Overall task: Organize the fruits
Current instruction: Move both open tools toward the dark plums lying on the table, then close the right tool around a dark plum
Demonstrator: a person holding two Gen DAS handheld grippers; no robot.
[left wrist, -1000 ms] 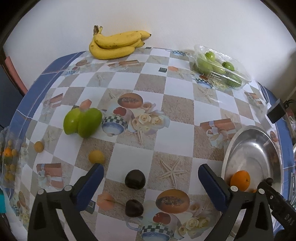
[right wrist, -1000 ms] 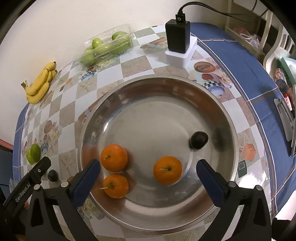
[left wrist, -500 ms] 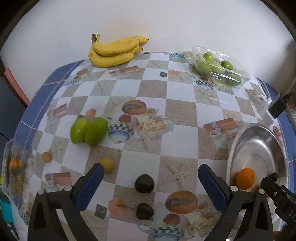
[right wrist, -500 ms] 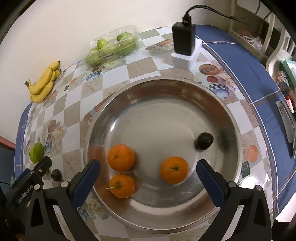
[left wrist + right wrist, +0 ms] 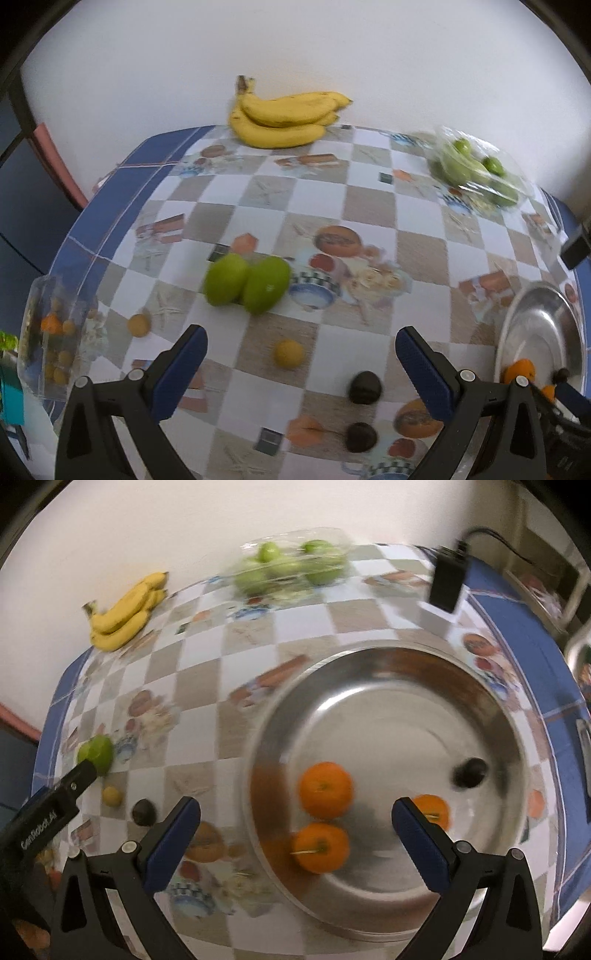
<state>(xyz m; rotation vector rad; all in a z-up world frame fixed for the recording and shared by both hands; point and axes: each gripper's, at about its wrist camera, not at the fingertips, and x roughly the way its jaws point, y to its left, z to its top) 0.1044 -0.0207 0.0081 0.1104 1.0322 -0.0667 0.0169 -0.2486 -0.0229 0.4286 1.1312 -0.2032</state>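
Observation:
A steel bowl (image 5: 487,686) holds three oranges (image 5: 325,789) and one dark fruit (image 5: 471,772); its rim also shows in the left wrist view (image 5: 517,317). My right gripper (image 5: 295,834) is open and empty above the bowl's near left rim. My left gripper (image 5: 301,365) is open and empty above the table. Before it lie two dark fruits (image 5: 365,387), a small yellow fruit (image 5: 289,353) and two green mangoes (image 5: 247,283). A banana bunch (image 5: 284,118) lies at the far edge.
A clear box of green fruits (image 5: 476,171) stands at the back right. A clear box of small orange fruits (image 5: 51,332) sits at the table's left edge. A black charger on a white block (image 5: 445,590) stands behind the bowl. Another small yellow fruit (image 5: 138,325) lies left.
Both grippers have swung left; the bowl has slid to the right in both views. The left view now shows the dark fruits right of centre. Both grippers stay open.

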